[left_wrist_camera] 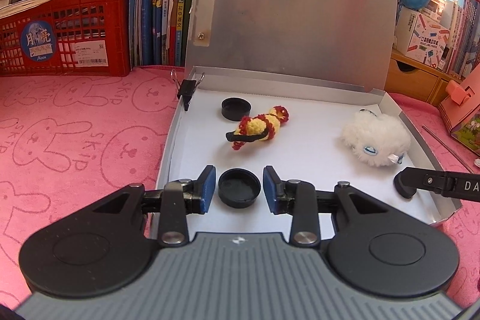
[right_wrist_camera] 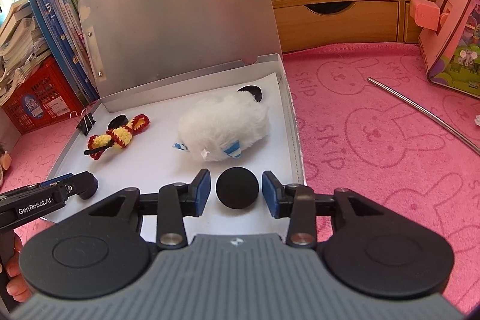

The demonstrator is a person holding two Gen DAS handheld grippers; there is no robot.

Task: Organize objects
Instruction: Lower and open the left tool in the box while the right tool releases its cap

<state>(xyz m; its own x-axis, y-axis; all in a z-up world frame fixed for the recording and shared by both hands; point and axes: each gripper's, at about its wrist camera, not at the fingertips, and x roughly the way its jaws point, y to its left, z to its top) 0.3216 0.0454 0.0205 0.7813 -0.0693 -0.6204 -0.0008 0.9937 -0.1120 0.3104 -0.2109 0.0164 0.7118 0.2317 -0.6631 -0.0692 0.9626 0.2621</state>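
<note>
A shallow silver box [left_wrist_camera: 420,137] lies with its lid raised and white paper on its floor. In the left wrist view, my left gripper [left_wrist_camera: 239,189] straddles a black cap [left_wrist_camera: 239,191] lying hollow side up near the front edge; a thin gap shows at each blue pad, so it is open. In the right wrist view, my right gripper [right_wrist_camera: 237,188] stands open around a second black cap [right_wrist_camera: 237,187], flat side up, in the box's [right_wrist_camera: 295,134] front right corner. Also inside are a yellow and red crochet toy [left_wrist_camera: 261,126], a white plush [left_wrist_camera: 376,137] and another cap [left_wrist_camera: 236,109].
A black binder clip [left_wrist_camera: 187,93] grips the box's left wall. Another black cap [right_wrist_camera: 250,92] peeks out behind the plush. A red crate [left_wrist_camera: 66,29] and upright books stand behind. A metal rod [right_wrist_camera: 420,110], a pink cardboard box [right_wrist_camera: 450,20] and wooden drawers [right_wrist_camera: 336,17] are on the right.
</note>
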